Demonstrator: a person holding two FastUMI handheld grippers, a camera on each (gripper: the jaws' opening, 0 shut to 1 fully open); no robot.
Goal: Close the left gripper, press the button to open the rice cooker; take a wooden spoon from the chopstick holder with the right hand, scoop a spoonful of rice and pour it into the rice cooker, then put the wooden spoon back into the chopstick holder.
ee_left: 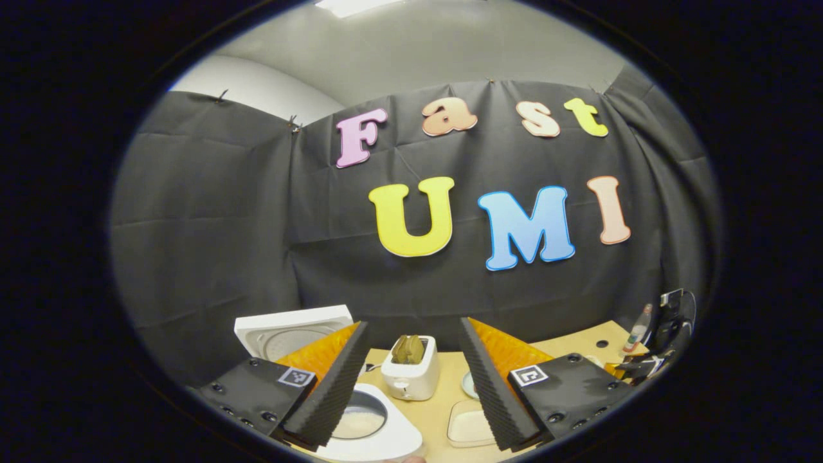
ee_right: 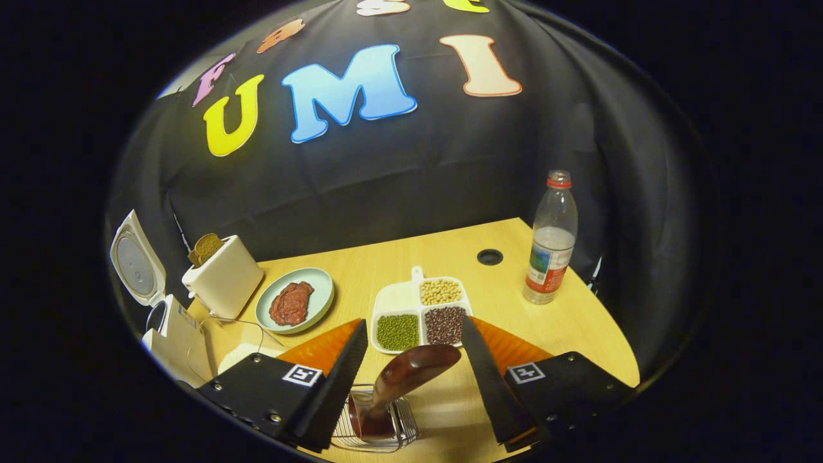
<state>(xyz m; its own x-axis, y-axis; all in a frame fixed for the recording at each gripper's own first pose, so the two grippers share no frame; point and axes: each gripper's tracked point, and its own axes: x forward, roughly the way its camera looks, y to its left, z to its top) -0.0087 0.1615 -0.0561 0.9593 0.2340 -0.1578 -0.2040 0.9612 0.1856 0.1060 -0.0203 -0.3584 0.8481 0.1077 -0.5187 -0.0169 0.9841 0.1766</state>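
The white rice cooker (ee_left: 386,444) stands just below my left gripper (ee_left: 413,331), its lid (ee_left: 292,331) swung up and its pot (ee_left: 360,417) showing pale contents. The left gripper is open and holds nothing. In the right gripper view the cooker (ee_right: 177,337) sits at the far left with its lid (ee_right: 135,263) raised. A dark wooden spoon (ee_right: 411,373) stands in the wire chopstick holder (ee_right: 376,424), bowl end up. My right gripper (ee_right: 415,325) is open, a finger on each side of the spoon, neither touching it.
A white toaster (ee_right: 225,276) with bread stands beside the cooker. A plate (ee_right: 321,286) of meat, a divided tray (ee_right: 418,315) of beans and grains, and a plastic bottle (ee_right: 550,238) sit on the wooden table (ee_right: 578,328). A white dish (ee_left: 469,424) lies right of the cooker.
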